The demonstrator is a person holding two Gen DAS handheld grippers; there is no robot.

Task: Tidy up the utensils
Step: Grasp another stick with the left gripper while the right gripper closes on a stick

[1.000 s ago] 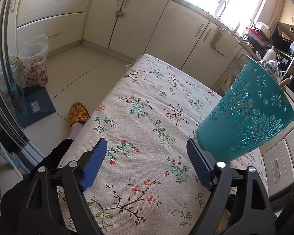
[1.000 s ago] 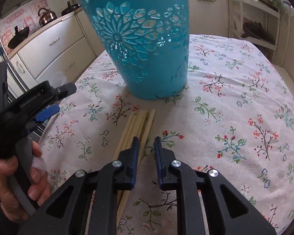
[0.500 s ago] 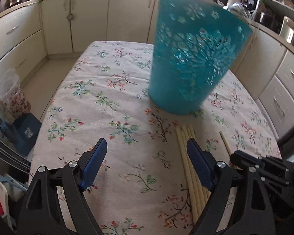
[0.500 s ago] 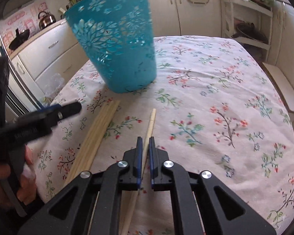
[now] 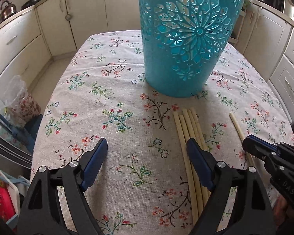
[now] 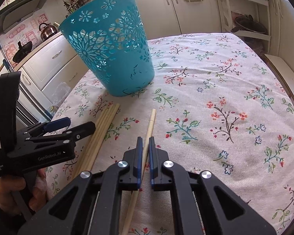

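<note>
A teal perforated basket [image 5: 188, 39] [image 6: 111, 54] stands upright on the floral tablecloth. In front of it lies a bundle of several wooden chopsticks [image 5: 188, 125] [image 6: 103, 123]. One single chopstick [image 6: 150, 123] [image 5: 236, 124] lies apart to their right, and my right gripper [image 6: 145, 145] is shut on it near the cloth. My left gripper [image 5: 147, 148] is open over the cloth, its right finger over the bundle, nothing between the pads. It also shows in the right wrist view as the left gripper [image 6: 68, 127], held by a hand.
The table [image 6: 245, 90] fills most of both views, its edges dropping to the kitchen floor. Cream cabinets [image 5: 54, 25] ring the room. A plastic bag [image 5: 21, 101] sits on the floor at left; a shelf rack with a pan [image 6: 249, 27] stands at the back right.
My right gripper closed on one chopstick and drew it rightward, apart from the bundle. The left gripper swung round to face the basket and bundle, staying open.
</note>
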